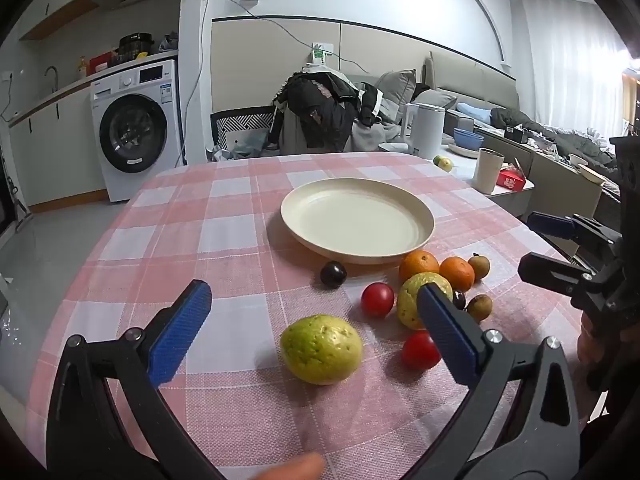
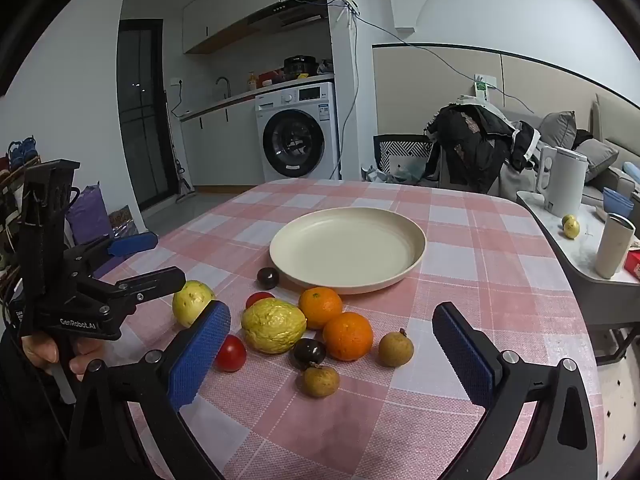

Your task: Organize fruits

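Left wrist view: green guava (image 1: 321,349) lies alone on the checked cloth of the bench (image 1: 224,240), in front of the left gripper (image 1: 314,308), jaws wide, nothing between the pads. The rest of the fruit sits in a loose cluster to its right, near the plate (image 1: 357,220): yellow guava (image 1: 412,300) partly hidden by the gripper's right finger, two red tomatoes (image 1: 377,299) (image 1: 420,350), two oranges (image 1: 419,266) (image 1: 457,273), a dark plum (image 1: 333,274) just in front of the plate rim, a second dark plum (image 1: 459,299) and two brown longans (image 1: 479,266) (image 1: 480,307). Plate holds no fruit. Right gripper (image 1: 560,248) shows at the right edge, jaws wide and empty. Right wrist view: right gripper (image 2: 332,326) hangs over the cluster, jaws wide, holding nothing; yellow guava (image 2: 274,325), oranges (image 2: 320,306) (image 2: 347,335), plum (image 2: 309,353) and longans (image 2: 321,381) (image 2: 395,349) lie between its fingers, one tomato (image 2: 231,354) half behind the left pad. Green guava (image 2: 191,300) lies left of them beside the left gripper (image 2: 156,258), held by a hand (image 2: 56,354). Beyond: side table with kettle (image 2: 566,192), cup (image 2: 614,246), small green fruit (image 2: 571,226); chair with clothes (image 2: 476,148); washing machine (image 2: 298,132).
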`<act>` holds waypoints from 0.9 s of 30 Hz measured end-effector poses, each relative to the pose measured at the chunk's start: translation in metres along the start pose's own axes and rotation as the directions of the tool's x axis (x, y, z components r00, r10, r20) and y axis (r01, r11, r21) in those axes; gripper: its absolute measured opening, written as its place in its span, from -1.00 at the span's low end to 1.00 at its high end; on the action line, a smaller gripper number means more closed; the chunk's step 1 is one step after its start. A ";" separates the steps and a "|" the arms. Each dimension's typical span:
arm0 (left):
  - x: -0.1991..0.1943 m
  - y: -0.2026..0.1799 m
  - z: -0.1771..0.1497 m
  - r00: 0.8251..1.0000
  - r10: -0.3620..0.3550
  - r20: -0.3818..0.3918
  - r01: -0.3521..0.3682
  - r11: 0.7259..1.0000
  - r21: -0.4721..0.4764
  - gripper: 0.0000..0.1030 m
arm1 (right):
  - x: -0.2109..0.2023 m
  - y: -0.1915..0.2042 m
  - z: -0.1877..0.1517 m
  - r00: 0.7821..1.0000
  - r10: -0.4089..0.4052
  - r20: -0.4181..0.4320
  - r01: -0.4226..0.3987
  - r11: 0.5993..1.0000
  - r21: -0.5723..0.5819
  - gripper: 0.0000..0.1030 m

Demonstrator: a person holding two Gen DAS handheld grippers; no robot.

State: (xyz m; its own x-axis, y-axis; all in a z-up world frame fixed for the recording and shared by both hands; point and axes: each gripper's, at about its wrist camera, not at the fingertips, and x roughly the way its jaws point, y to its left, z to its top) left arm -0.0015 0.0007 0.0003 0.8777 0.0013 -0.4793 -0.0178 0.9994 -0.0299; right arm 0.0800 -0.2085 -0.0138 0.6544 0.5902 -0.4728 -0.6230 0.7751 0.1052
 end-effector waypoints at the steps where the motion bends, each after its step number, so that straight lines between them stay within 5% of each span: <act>1: -0.001 0.000 0.000 1.000 -0.002 0.001 0.002 1.000 0.000 0.99 | 0.000 0.000 0.000 1.000 0.002 0.001 -0.002 1.000 0.001 1.00; 27: 0.004 0.001 -0.001 1.000 -0.002 -0.017 0.002 1.000 0.000 0.99 | -0.001 -0.001 0.000 1.000 0.003 -0.002 -0.003 1.000 0.004 1.00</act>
State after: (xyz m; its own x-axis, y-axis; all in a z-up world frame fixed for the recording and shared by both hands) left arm 0.0015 0.0013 -0.0022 0.8697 -0.0017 -0.4936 -0.0156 0.9994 -0.0308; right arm 0.0800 -0.2093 -0.0136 0.6515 0.5923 -0.4741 -0.6234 0.7740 0.1104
